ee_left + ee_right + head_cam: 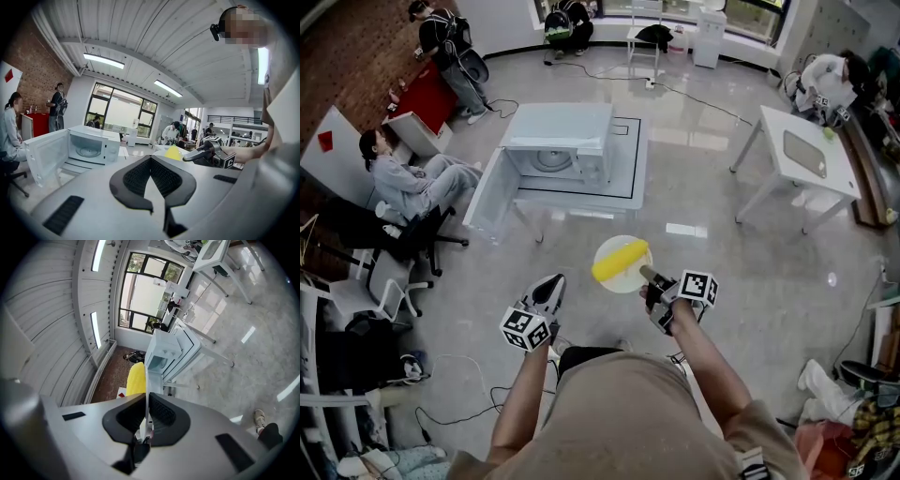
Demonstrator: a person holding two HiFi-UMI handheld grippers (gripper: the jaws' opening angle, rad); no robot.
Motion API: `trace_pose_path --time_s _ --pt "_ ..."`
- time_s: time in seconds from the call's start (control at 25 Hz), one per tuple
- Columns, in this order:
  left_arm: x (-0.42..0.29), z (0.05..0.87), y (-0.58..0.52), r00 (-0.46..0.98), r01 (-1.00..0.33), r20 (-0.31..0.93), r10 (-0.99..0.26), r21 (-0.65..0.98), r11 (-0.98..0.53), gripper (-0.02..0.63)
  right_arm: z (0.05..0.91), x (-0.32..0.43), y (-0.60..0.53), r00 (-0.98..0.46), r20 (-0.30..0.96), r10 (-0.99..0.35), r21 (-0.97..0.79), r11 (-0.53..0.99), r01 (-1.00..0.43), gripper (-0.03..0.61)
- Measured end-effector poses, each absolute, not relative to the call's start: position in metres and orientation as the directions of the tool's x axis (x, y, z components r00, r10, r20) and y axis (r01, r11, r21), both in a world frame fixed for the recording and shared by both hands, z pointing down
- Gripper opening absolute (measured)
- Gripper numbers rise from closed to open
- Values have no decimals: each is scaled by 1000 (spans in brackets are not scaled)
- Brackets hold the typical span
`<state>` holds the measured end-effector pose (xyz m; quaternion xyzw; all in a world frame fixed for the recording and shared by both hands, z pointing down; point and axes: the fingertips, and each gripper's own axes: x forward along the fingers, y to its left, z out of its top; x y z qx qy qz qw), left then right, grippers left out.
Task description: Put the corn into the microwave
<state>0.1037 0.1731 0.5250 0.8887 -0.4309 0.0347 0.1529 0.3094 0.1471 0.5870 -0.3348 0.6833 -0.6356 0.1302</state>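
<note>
no text, label or number can be read (the marker cubes show only black-and-white patterns).

Three cameras, one microwave shared.
Head view looks steeply down from above; both gripper views look along their jaws toward it.

a low white table carries the open microwave, door swung wide.
</note>
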Motion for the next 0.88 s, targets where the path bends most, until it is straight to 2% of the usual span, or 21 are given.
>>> trace_pose_path --time_s 0.24,0.88 --pt "81 525 171 614 -786 197 -764 236 -571 2 585 288 140 -750 231 -620 -963 -33 -269 17" --pt "-41 522 99 649 -758 191 -737 247 -603 2 587 175 83 -705 240 -667 -964 -78 -254 17"
